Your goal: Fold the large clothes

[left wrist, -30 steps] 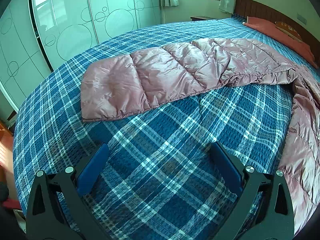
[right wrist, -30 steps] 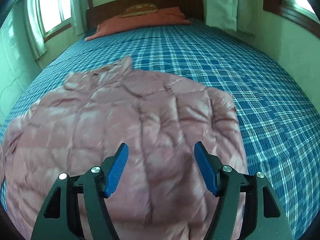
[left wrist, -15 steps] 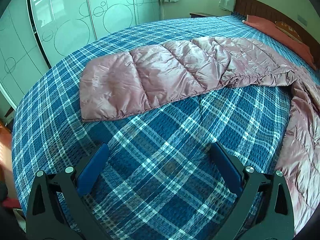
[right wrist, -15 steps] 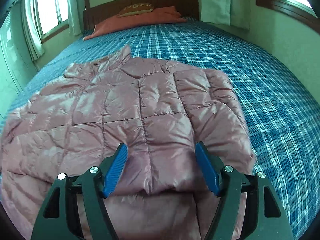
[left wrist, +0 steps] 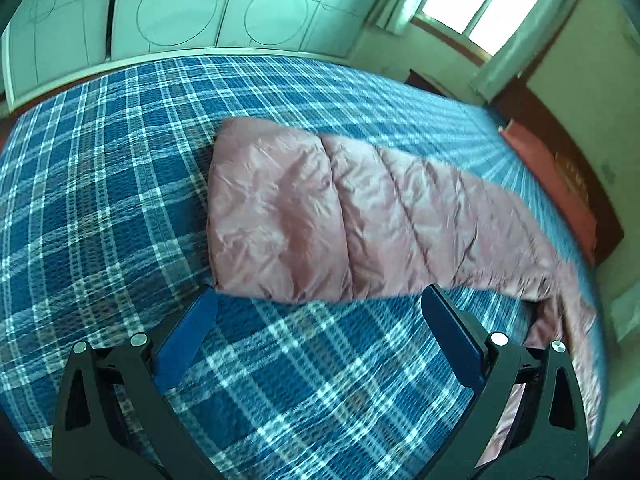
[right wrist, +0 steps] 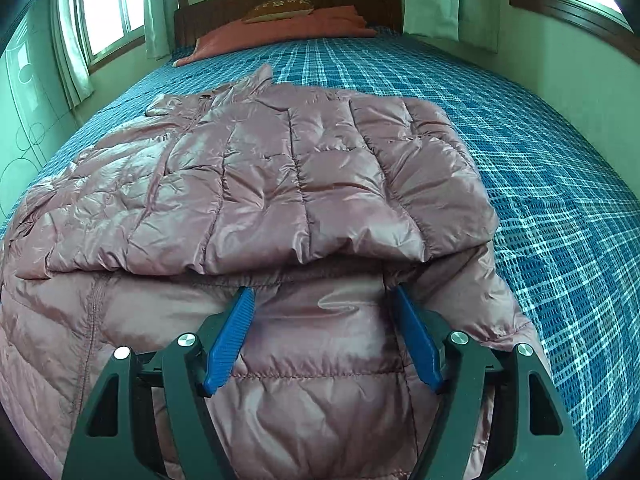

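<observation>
On the bed [right wrist: 540,128], one jacket [right wrist: 280,168]

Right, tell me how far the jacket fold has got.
Done: one sleeve already lies folded across the pink puffer jacket on the bed.
In hand: nothing is gripped. The right gripper, open, sits at that sleeve's cuff; the left gripper, open, points at the other sleeve, lying stretched out on the blanket.
Left: fold that sleeve in, then fold the body.
</observation>
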The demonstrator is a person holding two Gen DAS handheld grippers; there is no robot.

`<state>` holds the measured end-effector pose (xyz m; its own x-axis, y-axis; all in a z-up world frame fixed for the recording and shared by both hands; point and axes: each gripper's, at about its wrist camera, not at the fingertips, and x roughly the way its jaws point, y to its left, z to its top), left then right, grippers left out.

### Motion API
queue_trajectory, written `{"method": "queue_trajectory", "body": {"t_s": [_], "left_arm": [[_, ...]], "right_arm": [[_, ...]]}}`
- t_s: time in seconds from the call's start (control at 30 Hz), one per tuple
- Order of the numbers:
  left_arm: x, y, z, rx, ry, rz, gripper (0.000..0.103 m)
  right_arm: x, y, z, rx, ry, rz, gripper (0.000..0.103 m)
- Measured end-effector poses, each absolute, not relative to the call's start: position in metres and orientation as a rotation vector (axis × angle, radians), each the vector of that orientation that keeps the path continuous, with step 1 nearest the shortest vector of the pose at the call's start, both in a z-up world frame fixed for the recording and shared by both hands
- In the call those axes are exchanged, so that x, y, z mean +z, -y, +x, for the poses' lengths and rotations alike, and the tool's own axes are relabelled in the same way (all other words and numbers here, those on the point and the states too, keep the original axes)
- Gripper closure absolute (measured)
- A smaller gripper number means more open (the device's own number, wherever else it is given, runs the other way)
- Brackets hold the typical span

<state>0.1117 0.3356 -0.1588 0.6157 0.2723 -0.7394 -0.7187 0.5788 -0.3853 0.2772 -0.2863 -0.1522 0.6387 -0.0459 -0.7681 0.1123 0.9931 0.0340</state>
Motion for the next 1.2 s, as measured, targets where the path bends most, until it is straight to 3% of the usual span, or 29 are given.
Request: {"method": "queue_trajectory", "body": {"t_s": [0.2,0.33,0.5,0.57,0.67,0.97,1.2], "left_arm": [[-0.154,-0.351,0.115,0.627,-0.576,-0.866,0.003],[-0.157,-0.350,0.120,0.620,-0.570,-0.909,0.011],[-0.154,-0.377,0.129,0.681,-0.535,-0.929,0.043],[-0.149,-0.385,0.135,0.697,-0.559,-0.902,0.069],[-0.137,-0.390,0.140,0.715,-0.565,-0.826,0.092],[-0.043,-0.292,0.214,0.550,-0.497,-0.400,0.095],[-0.037,-0.162,0.288,0.328,-0.587,-0.199,0.095]], "right_arm": [[-0.154,0.288,0.276,-0.085,-0.865,0.095,0.031],[-0.153,0.289,0.276,-0.086,-0.863,0.093,0.031],[-0.153,0.289,0.274,-0.087,-0.857,0.096,0.031],[-0.154,0.289,0.275,-0.088,-0.855,0.094,0.031],[-0.154,0.288,0.274,-0.090,-0.851,0.094,0.031],[-0.153,0.289,0.272,-0.085,-0.842,0.114,0.031],[-0.153,0.293,0.270,-0.075,-0.833,0.145,0.031]]}}
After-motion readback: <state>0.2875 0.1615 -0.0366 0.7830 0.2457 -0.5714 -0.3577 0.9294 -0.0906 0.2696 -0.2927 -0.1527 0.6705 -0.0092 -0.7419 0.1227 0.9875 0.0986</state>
